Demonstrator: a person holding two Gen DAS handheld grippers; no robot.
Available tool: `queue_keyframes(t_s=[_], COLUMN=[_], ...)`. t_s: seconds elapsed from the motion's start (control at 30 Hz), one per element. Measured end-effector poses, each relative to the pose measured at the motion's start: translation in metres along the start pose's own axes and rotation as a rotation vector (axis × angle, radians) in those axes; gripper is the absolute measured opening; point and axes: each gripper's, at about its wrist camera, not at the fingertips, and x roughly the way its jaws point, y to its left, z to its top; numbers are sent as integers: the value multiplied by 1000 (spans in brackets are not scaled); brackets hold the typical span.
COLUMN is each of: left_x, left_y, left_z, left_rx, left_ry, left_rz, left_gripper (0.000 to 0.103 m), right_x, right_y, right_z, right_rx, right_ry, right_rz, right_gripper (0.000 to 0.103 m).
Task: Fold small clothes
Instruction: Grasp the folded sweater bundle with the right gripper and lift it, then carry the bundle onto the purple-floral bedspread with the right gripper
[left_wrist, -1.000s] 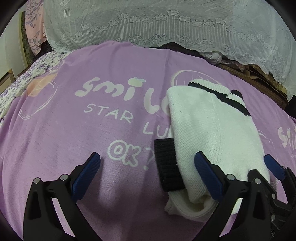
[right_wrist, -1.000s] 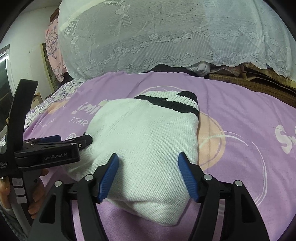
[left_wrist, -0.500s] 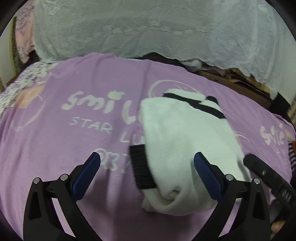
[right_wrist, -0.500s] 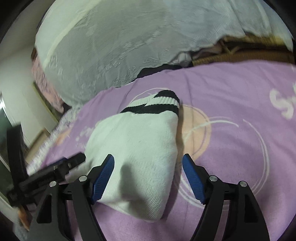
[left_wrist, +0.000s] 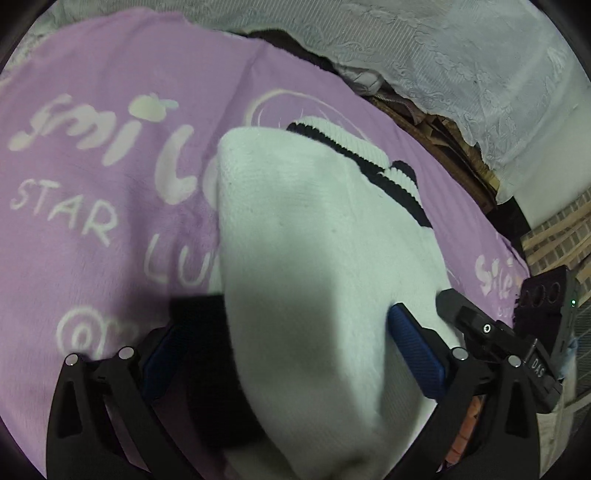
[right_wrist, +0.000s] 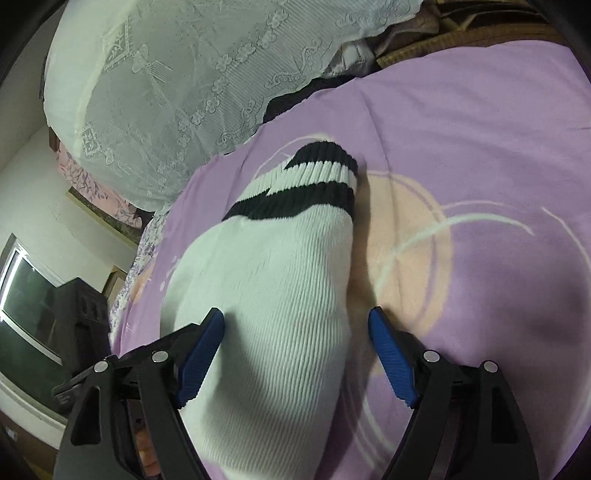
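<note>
Purple blanket (left_wrist: 92, 266) lettered "STAR", folded white sweater (left_wrist: 314, 258) between both unclenched hand-held grippers (left_wrist: 291, 350) (right_wrist: 295, 354), right widening.

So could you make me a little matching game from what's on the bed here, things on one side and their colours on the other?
Things:
1. blanket
2. sweater
3. claw pads
4. lace cover

Colours:
A. blue
B. sheer white with flower pattern
C. purple with pale lettering
D. white knit with black stripes

Pairs: 1-C, 2-D, 3-A, 4-B
</note>
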Motion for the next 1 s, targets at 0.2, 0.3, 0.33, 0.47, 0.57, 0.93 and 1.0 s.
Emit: queue_keyframes(t_s=[0.2, 0.3, 0.33, 0.47, 0.57, 0.93, 1.0], left_x=[1, -12, -15, -38, -65, -249, -284], left_y=[-5, -13, -18, -25, -25, 36, 58], left_z=[0, -6, -8, -16, -25, -96, -113], left_rx=[23, 41, 63, 93, 78, -6, -51], left_ry=[-13, -65, -81, -127, -153, -349, -378], left_rz=[-20, -30, -14, 11, 5, 249, 300], left_gripper=[85, 57, 51, 39, 37, 37, 37], right_x=[20, 11, 7, -11, -23, -10, -1], right_y=[6, 15, 23, 46, 73, 247, 284], right_z=[9, 6, 5, 2, -5, -76, -93], right_rx=[-24, -68, -95, -136, -186, -385, -422], right_ry=[17, -17, -34, -77, -76, 55, 97], right_rz=[34, 50, 50, 99, 142, 393, 438], right_gripper=[67, 49, 45, 40, 40, 40, 40])
